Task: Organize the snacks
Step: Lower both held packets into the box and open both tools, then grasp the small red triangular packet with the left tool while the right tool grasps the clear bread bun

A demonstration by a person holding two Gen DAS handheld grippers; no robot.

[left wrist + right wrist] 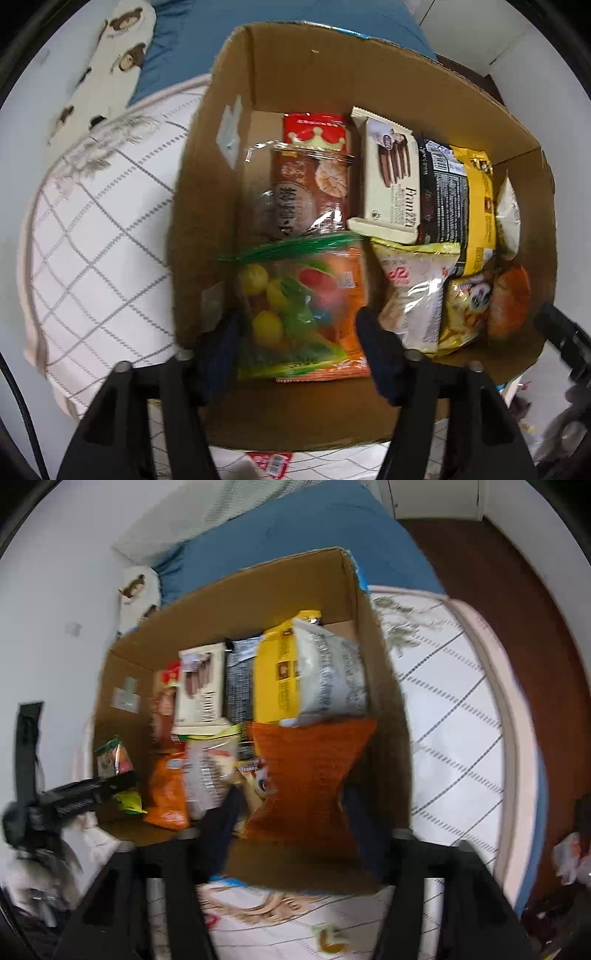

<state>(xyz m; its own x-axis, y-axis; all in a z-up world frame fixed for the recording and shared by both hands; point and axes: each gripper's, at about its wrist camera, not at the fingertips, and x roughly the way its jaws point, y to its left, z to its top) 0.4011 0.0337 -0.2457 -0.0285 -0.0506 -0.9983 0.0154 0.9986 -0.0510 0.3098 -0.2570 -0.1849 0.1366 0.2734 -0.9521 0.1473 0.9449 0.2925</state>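
Note:
A brown cardboard box [306, 74] sits on a white checked cloth and holds several snack packs. My left gripper [299, 328] is over the box's near left part, its fingers either side of an orange fruit-candy bag [295, 306]; I cannot tell whether they grip it. My right gripper [295, 805] is over the box's [258, 587] near right part, fingers either side of an orange bag [310, 771]; blur hides any contact. A white wafer pack [391, 177], a yellow bag [478, 206] and a red crown pack [317, 133] lie further in.
The white checked cloth [96, 258] surrounds the box. A blue bedsheet [295, 520] lies behind. A bear-print pillow [110, 62] is at the far left. A small red packet [269, 463] and a small wrapped snack [330, 938] lie on the cloth before the box.

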